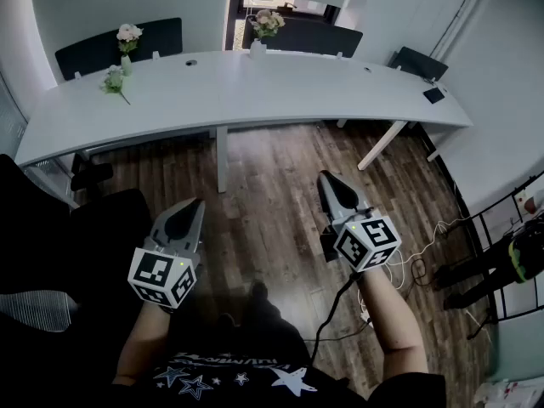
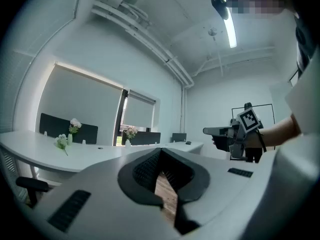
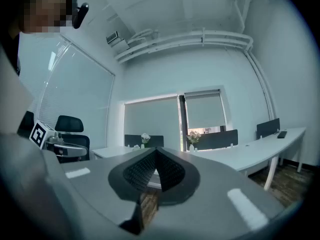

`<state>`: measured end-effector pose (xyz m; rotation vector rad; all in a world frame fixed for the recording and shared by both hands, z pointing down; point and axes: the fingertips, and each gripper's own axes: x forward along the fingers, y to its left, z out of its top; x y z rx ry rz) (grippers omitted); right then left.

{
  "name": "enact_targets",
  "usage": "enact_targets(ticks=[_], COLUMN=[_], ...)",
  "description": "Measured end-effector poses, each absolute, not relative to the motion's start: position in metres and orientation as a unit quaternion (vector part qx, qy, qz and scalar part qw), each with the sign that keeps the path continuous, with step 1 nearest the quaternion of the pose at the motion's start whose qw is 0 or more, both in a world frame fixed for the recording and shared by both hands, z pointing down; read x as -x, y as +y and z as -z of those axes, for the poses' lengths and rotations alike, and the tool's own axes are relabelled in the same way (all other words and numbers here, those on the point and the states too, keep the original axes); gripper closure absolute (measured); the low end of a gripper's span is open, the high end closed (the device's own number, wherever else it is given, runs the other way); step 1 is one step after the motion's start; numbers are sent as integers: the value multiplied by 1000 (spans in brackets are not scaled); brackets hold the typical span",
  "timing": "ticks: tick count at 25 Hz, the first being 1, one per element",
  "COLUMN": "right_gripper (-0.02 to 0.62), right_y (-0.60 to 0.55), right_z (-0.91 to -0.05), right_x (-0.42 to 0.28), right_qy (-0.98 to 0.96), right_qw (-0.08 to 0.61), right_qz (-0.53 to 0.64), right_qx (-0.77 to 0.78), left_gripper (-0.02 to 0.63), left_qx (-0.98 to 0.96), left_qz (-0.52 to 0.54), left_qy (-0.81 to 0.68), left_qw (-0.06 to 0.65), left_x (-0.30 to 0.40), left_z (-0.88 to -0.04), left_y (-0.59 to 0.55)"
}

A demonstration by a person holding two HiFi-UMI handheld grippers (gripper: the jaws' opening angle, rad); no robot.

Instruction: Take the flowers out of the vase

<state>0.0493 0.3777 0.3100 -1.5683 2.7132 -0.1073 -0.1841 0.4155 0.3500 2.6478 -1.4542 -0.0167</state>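
Brown wood flooring runs under a long white desk [image 1: 255, 92] that curves across the room. On the desk's far left end a small vase [image 1: 126, 65] stands upright with pale flowers [image 1: 129, 33] in it. Just beside it a loose sprig [image 1: 114, 81] lies flat on the desk. A second vase [image 1: 257, 48], also holding blooms, stands at the desk's far edge near the middle. You hold both grippers well short of the desk, over the floor, pointing toward it. Your left gripper [image 1: 195, 204] has its fingers [image 2: 142, 171] clenched on nothing. Your right gripper [image 1: 326, 178] is the same, its fingers [image 3: 137, 173] pressed together and empty.
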Motion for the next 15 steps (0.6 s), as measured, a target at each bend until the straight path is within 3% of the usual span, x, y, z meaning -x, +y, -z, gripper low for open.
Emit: enact_targets(ticks=[15], right_gripper=[594], right_y=[385], right_z=[-357], right_x=[-26], right_qy=[831], right_qw=[4], right_qz=[-2], right_qx=[556], left_gripper=[597], left_qx=[-872], left_qz=[10], left_qy=[-485], left_qw=[63], left_x=[179], left_z=[-354], left_y=[401])
